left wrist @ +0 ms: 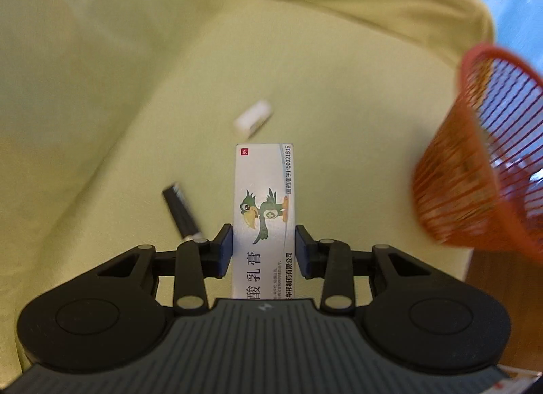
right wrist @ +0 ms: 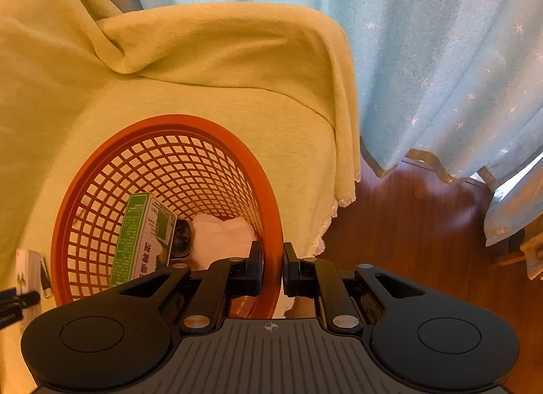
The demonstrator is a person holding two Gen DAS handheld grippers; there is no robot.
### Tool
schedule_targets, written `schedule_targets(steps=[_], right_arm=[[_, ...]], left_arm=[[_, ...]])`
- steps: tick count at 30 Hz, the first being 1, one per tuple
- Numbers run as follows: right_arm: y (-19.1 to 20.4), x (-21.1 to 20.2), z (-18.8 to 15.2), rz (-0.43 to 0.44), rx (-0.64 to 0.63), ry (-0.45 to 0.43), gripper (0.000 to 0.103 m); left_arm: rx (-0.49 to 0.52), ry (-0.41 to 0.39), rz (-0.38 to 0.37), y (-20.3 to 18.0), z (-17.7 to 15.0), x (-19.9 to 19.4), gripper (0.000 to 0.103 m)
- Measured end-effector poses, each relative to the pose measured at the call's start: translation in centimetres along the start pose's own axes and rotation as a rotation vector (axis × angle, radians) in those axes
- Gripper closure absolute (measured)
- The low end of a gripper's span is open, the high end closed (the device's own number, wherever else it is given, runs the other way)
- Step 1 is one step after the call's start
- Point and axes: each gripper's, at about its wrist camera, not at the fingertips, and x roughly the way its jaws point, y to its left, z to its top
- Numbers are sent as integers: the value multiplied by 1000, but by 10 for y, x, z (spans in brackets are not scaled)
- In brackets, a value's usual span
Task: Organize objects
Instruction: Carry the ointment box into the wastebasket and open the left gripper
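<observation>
My left gripper [left wrist: 264, 244] is shut on a white ointment box [left wrist: 264, 197] printed with a green bird, held above the yellow-green cloth [left wrist: 101, 71]. Beneath it lie a small white object [left wrist: 254, 118] and a black marker [left wrist: 181, 212] on the cloth. My right gripper [right wrist: 272, 266] is shut on the near rim of the orange mesh basket [right wrist: 203, 129], which appears at the right in the left wrist view, the basket [left wrist: 475, 169]. Inside the basket are a green medicine box [right wrist: 142, 237], a white cloth-like item [right wrist: 220, 237] and a dark object [right wrist: 183, 234].
The yellow-green cloth [right wrist: 203, 54] covers a raised surface and drapes over its right edge. To the right are a wooden floor [right wrist: 424, 224] and a light blue star-patterned curtain [right wrist: 441, 54]. The left gripper's box [right wrist: 27, 268] shows beside the basket's left wall.
</observation>
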Motion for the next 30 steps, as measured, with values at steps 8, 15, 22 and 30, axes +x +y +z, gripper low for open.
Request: schedule_targets(steps=[8,15,22,30], right_arm=[[3,-3,1,21,-21,-4,95],[6,-4,-1,35,-53,-8,95],[2,-5,-3,47,-53,-7,95],[3,-6,-4,54,-54,-10,95]], left_arm=[[21,-56,-90,-38,29,-43,71],[56,-70,-133,-68,44,-57,71],[80,-74,-156,-90,51,-66,71],[127,-59,-188,-118,55,-64,70]])
